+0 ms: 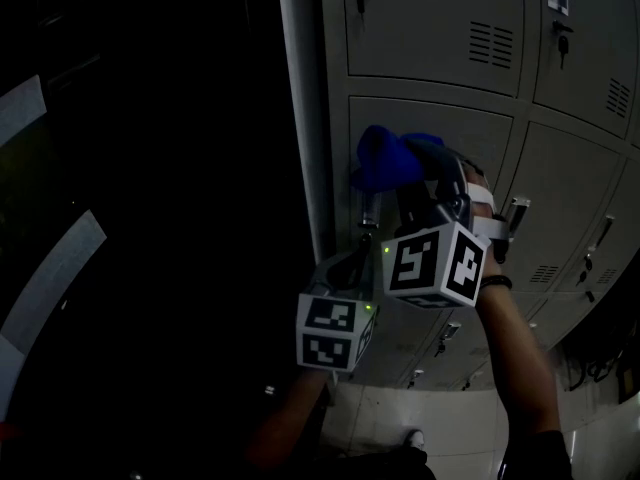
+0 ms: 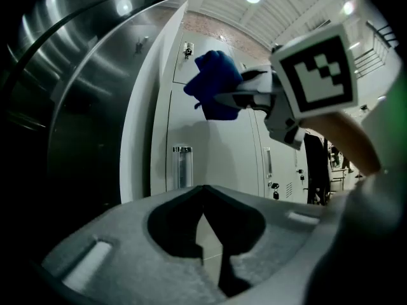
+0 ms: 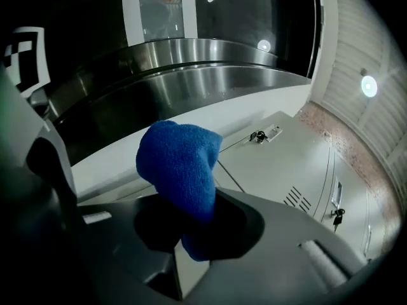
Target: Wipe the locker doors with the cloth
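A blue cloth (image 1: 383, 158) is bunched against the top left corner of a grey locker door (image 1: 445, 133) in the head view. My right gripper (image 1: 425, 168) is shut on it. The cloth (image 3: 180, 167) sticks out past the jaws in the right gripper view. My left gripper (image 1: 355, 258) hangs just below, near the door's left edge, shut and holding nothing. The left gripper view looks up over its shut jaws (image 2: 203, 189) along the door (image 2: 216, 151) at the cloth (image 2: 214, 84) and the right gripper (image 2: 254, 94).
More grey locker doors (image 1: 560, 188) with handles and vents fill the right. A white post (image 1: 300, 108) borders the lockers on the left, and beyond it all is dark. A curved steel panel (image 2: 82, 94) stands beside the lockers. Pale floor tiles (image 1: 390, 408) lie below.
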### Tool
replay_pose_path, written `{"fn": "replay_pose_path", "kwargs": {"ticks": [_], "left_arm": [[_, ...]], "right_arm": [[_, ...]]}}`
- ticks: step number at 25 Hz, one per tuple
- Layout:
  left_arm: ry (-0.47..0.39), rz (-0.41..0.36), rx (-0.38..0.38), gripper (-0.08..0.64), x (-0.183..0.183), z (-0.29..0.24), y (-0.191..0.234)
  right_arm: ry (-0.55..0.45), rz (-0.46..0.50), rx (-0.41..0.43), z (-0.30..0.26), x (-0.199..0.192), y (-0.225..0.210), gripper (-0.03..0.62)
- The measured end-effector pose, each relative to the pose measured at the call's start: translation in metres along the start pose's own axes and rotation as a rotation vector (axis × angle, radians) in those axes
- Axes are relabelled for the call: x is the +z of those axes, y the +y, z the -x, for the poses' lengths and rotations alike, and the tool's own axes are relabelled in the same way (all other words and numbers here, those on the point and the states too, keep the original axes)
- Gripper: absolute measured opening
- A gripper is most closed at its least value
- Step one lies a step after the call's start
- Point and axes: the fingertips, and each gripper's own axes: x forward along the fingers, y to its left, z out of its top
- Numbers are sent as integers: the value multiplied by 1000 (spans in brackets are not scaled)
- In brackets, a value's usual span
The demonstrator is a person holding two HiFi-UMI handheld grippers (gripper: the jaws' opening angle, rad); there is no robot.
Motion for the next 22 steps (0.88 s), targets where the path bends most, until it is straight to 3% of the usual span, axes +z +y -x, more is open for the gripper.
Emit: {"fn": "replay_pose_path", "kwargs": {"ticks": [10,22], "left_arm": [[-7,8,18,5,3,6,10],[-20,7,48,5,5,17,19]], "right_arm": [[32,71,-40,-58,23,-27,70],[41,91,-7,-59,14,10,71]]}}
